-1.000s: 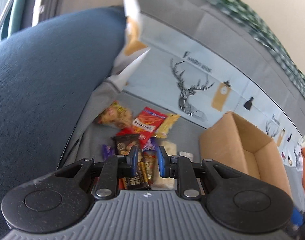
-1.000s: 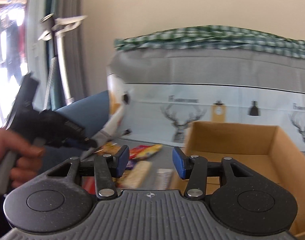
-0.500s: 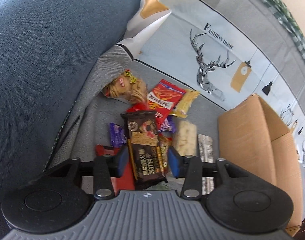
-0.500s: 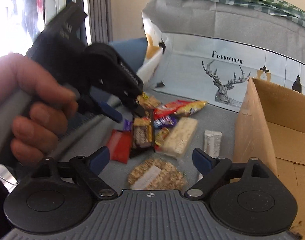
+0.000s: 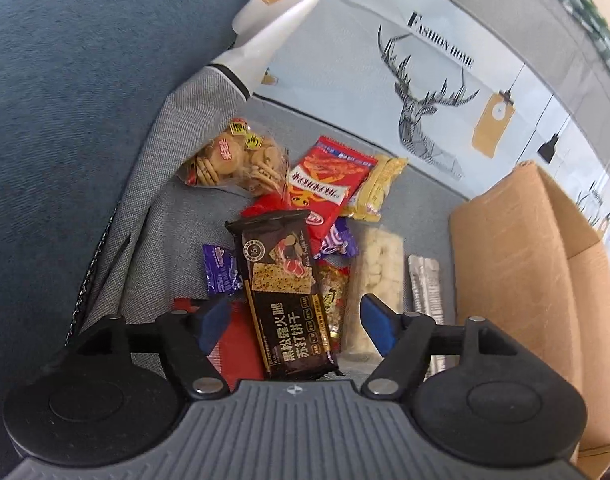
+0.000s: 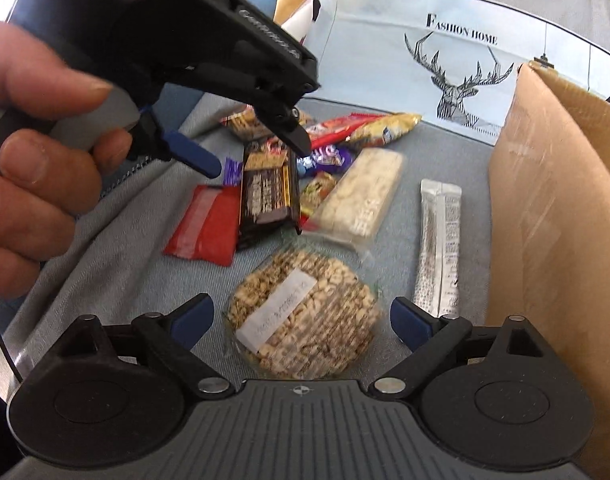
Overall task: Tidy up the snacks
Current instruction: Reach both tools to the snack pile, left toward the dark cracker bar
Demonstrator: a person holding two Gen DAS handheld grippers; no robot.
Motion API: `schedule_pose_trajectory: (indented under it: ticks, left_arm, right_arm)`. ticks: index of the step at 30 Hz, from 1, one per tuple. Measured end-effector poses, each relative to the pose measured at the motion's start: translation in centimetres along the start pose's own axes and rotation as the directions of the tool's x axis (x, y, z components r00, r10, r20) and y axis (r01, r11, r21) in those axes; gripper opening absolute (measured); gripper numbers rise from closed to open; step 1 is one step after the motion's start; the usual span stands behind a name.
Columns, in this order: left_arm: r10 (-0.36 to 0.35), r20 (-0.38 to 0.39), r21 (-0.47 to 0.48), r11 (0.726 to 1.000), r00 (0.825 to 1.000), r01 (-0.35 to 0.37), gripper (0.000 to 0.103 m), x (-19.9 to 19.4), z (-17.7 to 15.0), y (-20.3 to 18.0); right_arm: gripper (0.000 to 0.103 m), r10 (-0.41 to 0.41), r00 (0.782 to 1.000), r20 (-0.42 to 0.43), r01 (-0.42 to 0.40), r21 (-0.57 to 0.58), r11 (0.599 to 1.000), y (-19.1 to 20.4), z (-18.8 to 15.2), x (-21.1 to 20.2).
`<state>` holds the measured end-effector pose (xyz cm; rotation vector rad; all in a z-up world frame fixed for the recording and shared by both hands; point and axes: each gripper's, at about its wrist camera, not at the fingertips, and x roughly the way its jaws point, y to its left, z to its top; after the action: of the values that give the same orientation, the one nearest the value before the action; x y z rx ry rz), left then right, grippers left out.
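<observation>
Both grippers have dropped toward the snacks, jaws opening: left gripper (image 5: 295, 322) straddles the black cracker packet (image 5: 284, 292), right gripper (image 6: 301, 320) the round clear puffed-grain bag (image 6: 303, 312) (neither grasped), beside the unfilled cardboard box (image 6: 545, 216).

Ahead of me a sofa cover (image 5: 485, 92) printed with a deer (image 5: 421, 108) and "Fashion Home"; a blue cushion (image 5: 85, 100) sits at left.

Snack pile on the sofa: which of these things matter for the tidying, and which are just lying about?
Part of the job:
- dark cracker pack
- round puffed-grain cake
- white nougat bar
- silver sachet
- red packet
- cardboard box
- left gripper and right gripper, jaws opening, nothing held

Just there:
- deer-print sofa cover
- blue cushion
</observation>
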<state>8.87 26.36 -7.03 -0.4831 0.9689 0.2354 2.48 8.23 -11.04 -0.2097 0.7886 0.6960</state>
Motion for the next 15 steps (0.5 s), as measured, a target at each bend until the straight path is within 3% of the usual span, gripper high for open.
schedule_pose_trajectory:
  ticks: [9, 14, 15]
  left_arm:
    - [0.028, -0.016, 0.031, 0.999, 0.999, -0.027, 0.074, 0.90, -0.13, -0.46]
    - [0.038, -0.023, 0.059, 0.998, 0.999, -0.037, 0.060, 1.04, -0.26, -0.78]
    - [0.040, -0.024, 0.064, 0.997, 0.999, -0.039, 0.051, 1.08, -0.28, -0.82]
  right_arm:
    - [0.095, -0.003, 0.999, -0.049, 0.004, 0.017, 1.000, -0.26, -0.37, 0.50]
    - [0.087, 0.005, 0.999, -0.052, -0.005, 0.006, 1.000, -0.21, -0.26, 0.45]
    - [0.085, 0.009, 0.999, -0.053, -0.009, 0.005, 1.000, -0.22, -0.09, 0.60]
